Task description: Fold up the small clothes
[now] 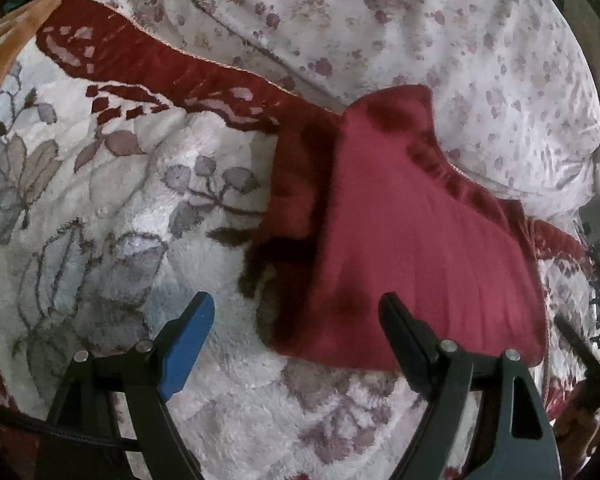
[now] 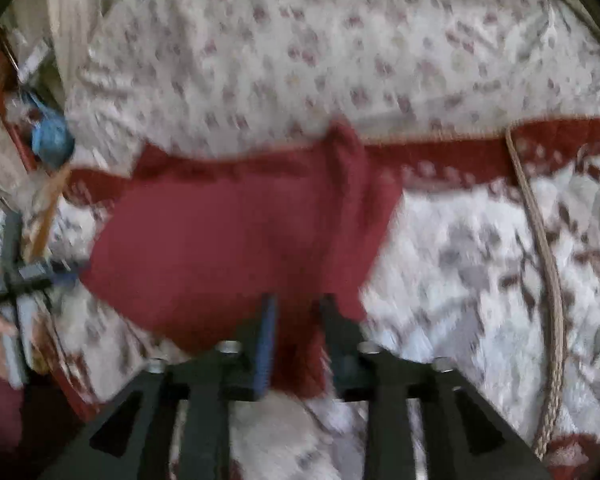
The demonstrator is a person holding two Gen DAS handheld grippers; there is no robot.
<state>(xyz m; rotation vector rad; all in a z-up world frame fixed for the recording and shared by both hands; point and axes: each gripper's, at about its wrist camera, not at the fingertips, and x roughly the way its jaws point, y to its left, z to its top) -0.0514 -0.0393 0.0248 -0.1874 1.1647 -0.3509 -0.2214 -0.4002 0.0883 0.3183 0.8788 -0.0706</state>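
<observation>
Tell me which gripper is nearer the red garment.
Right. The right gripper has the red garment between its fingers at the near edge; the left gripper hovers open just short of it.

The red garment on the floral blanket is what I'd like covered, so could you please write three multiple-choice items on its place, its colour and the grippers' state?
1. Where does the red garment lie?
A. on a floral blanket
B. in a basket
C. on a bare wooden table

2. What colour is the pad on one finger of the left gripper?
A. yellow
B. blue
C. white

3. How does the right gripper stand?
A. wide open, away from the cloth
B. shut on a rope
C. closed in on the garment's near edge

Answers: 1 A, the floral blanket shows all round it. 2 B, the pad is plainly blue. 3 C, red cloth fills the narrow gap between its fingers.
</observation>
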